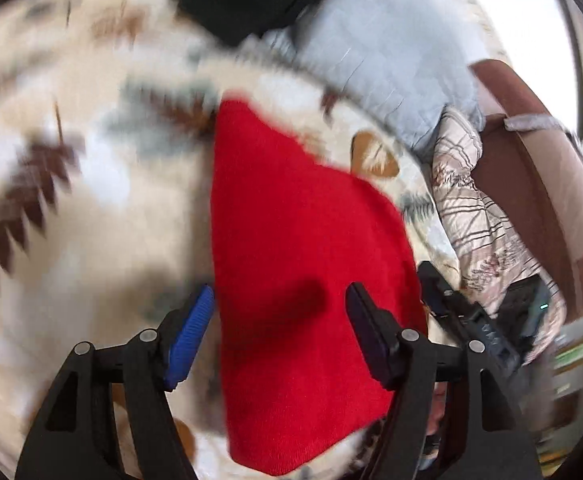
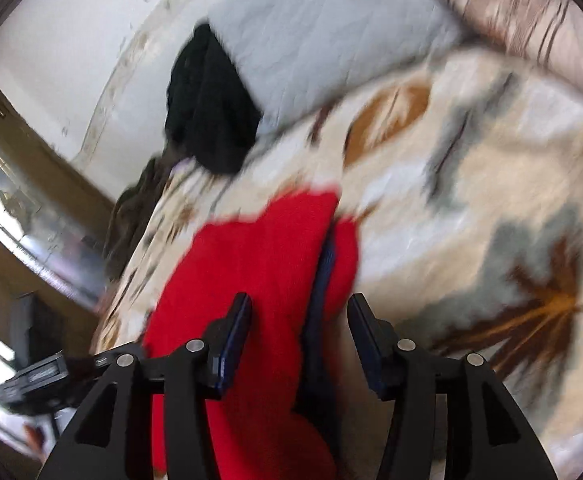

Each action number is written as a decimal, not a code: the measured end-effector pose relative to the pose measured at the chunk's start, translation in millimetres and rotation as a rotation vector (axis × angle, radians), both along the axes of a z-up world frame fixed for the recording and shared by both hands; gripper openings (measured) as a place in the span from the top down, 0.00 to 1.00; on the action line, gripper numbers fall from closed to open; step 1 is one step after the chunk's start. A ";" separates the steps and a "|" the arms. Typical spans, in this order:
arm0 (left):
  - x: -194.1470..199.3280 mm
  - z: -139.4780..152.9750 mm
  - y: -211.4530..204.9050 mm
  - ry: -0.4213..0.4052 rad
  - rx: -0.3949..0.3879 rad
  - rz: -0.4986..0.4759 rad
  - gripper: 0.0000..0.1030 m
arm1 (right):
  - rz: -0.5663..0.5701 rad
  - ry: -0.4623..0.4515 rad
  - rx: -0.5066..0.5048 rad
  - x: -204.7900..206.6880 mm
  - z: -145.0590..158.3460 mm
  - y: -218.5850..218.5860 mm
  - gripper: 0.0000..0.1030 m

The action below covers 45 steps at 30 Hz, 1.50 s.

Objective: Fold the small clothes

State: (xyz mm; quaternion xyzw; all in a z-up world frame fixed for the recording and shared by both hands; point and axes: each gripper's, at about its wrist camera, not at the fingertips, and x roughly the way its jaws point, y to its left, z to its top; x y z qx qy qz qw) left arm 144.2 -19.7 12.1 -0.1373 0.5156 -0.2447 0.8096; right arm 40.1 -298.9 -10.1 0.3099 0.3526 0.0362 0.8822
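Red knit garment lies flat on a cream fleece blanket printed with brown and grey-green leaves, which covers the whole working surface. Behind the blanket sits a pale blue-grey quilted pillow, with a black piece of clothing lying against its edge. In the left wrist view a beige cushion with thin brown line patterns rests beside a brown padded headboard or chair side (which of the two cannot be told). The right wrist view shows a white wall and a shiny metallic rail at the edge of the room; both views are smeared by motion blur.

The left gripper hovers over the near part of the red garment with its jaws spread wide, holding nothing; its blue ribbed pad sits just off the cloth's left edge, its dark pad over the cloth. The right gripper is likewise spread apart and empty, with the red cloth running up between its two fingers. There a dark navy strip shows along a fold in the red fabric. Part of the right gripper's black body appears at the garment's right edge in the left wrist view.
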 end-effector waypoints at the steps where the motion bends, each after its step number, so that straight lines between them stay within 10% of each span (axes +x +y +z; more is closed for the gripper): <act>1: 0.9 6.4 -5.6 -0.057 0.045 -0.006 0.30 | 0.016 -0.054 -0.016 0.8 7.2 2.8 0.53; 4: 5.0 3.9 -32.8 -0.180 0.198 -0.035 0.29 | 0.107 -0.115 -0.132 14.5 18.8 27.0 0.82; 8: 19.2 -35.1 -44.0 -0.093 0.247 -0.052 0.17 | 0.135 0.087 -0.239 45.1 -14.4 39.8 0.99; 14: 27.6 -38.9 -22.6 -0.003 0.126 -0.026 0.12 | 0.105 0.067 -0.186 38.3 -14.6 30.0 1.00; 22: -9.3 -20.2 -25.7 -0.103 0.219 -0.130 0.11 | 0.306 -0.013 -0.231 -4.7 5.9 52.0 0.92; 29: -16.0 -22.7 -24.3 -0.107 0.229 -0.098 0.08 | 0.251 0.005 -0.264 -12.4 5.0 53.1 0.92; 32: -20.2 -11.7 -18.0 -0.173 0.292 -0.061 0.08 | 0.192 0.015 -0.309 -20.9 13.7 52.5 0.71; 34: -24.5 -2.2 -14.6 -0.223 0.381 -0.022 0.08 | 0.126 0.047 -0.376 -27.5 17.7 51.2 0.31; 45: -67.1 -2.7 14.9 -0.356 0.478 0.149 0.04 | -0.125 0.155 -0.588 -69.7 26.1 52.5 0.00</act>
